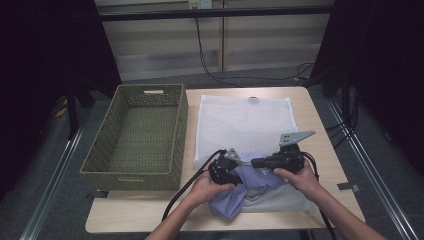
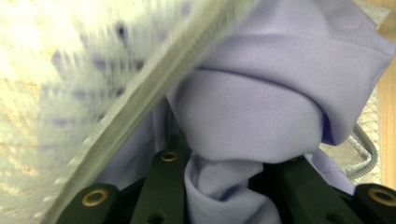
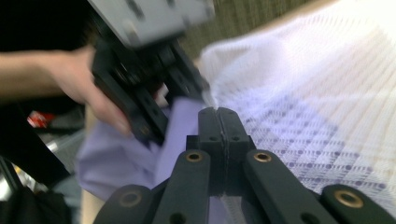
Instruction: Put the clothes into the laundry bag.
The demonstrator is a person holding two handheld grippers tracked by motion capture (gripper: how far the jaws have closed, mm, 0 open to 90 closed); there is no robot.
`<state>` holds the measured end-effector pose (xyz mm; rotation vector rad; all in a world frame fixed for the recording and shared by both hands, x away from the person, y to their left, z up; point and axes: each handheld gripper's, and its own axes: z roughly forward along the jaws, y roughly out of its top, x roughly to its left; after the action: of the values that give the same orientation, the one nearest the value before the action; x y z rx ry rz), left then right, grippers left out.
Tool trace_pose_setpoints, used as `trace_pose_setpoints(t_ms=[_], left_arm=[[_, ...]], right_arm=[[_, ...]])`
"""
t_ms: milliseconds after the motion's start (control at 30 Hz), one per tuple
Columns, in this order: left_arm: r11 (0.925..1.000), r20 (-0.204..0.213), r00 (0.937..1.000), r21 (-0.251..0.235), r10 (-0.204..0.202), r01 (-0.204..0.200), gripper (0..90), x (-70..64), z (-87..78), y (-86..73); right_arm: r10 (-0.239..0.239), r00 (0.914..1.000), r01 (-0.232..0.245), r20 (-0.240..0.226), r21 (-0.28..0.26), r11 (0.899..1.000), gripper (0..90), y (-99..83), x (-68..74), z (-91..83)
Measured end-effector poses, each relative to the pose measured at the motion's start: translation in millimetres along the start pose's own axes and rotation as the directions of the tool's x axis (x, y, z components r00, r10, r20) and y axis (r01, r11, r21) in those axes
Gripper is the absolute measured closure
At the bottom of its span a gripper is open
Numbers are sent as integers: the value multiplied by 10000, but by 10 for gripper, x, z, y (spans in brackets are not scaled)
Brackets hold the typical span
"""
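A white mesh bag lies flat on the table, its near end lifted. A lavender cloth is bunched at that end, partly under the mesh. My left gripper is shut on a fold of the lavender cloth, which bulges between and above the jaws; the mesh bag's hem crosses just beside it. My right gripper has its jaws pressed together on the mesh bag's edge, holding it up over the cloth. The left gripper and its hand are close in front of it.
A green woven basket stands at the table's left, with nothing inside. The light wooden table has bare strips at the right and front. Cables trail from both grippers over the front edge. Dark curtains flank the scene.
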<state>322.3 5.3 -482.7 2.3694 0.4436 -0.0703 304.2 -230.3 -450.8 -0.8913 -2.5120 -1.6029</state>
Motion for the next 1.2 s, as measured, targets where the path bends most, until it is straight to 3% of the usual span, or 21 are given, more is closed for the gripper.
trace_pose_setpoints(t_ms=[67,100,133,300,333,367,400,467,533,600,733,933,1067,1200], left_arm=[[9988,-6,9995,-367,-320,320,687,-18,29,-15],[9988,-6,9995,-367,-320,320,663,-18,29,-15],[9998,-142,9997,-54,-198,197,645,-22,6,-3],[9997,-309,9994,-175,-151,145,514,-53,-28,1],[9999,-542,9985,-41,-103,101,514,-64,-60,9],[9989,-257,9990,-325,-354,345,476,-67,-63,0],[9998,-292,9994,-78,-202,200,438,-65,-101,8],[9998,-362,9992,-107,-149,145,425,-79,-167,6],[9981,-394,9990,-597,-186,163,358,-89,-282,-11],[9980,-403,9992,-625,-55,30,314,-79,-328,-15],[9905,-624,9969,-1314,-481,395,264,-84,-539,-92],[9849,-761,9958,-1693,-508,373,253,-224,-775,-312],[9793,-714,9963,-1997,-475,324,292,-344,-934,-432],[9827,-454,9989,-1854,-115,29,389,-438,-915,-584]], right_arm=[[101,9999,-104,85,409,9991,896,-62,-44,74],[101,9999,-104,85,409,9991,896,-62,-44,74],[166,9998,-171,93,523,9985,896,-90,-73,100],[178,9996,-192,227,649,9977,896,-112,-133,102],[226,9994,-244,261,693,9973,896,-121,-144,107],[227,9994,-246,261,750,9969,896,-129,-153,117],[211,9994,-232,269,784,9967,896,-129,-154,129],[217,9995,-236,244,783,9966,896,-126,-156,134],[262,9994,-280,240,781,9966,896,-118,-166,142],[273,9994,-289,216,759,9967,896,-116,-168,141],[283,9994,-298,216,712,9970,896,-114,-166,136],[261,9994,-276,216,726,9970,896,-98,-169,136],[288,9993,-304,242,676,9972,896,-88,-171,123],[372,9990,-387,242,624,9973,896,-86,-174,111]])
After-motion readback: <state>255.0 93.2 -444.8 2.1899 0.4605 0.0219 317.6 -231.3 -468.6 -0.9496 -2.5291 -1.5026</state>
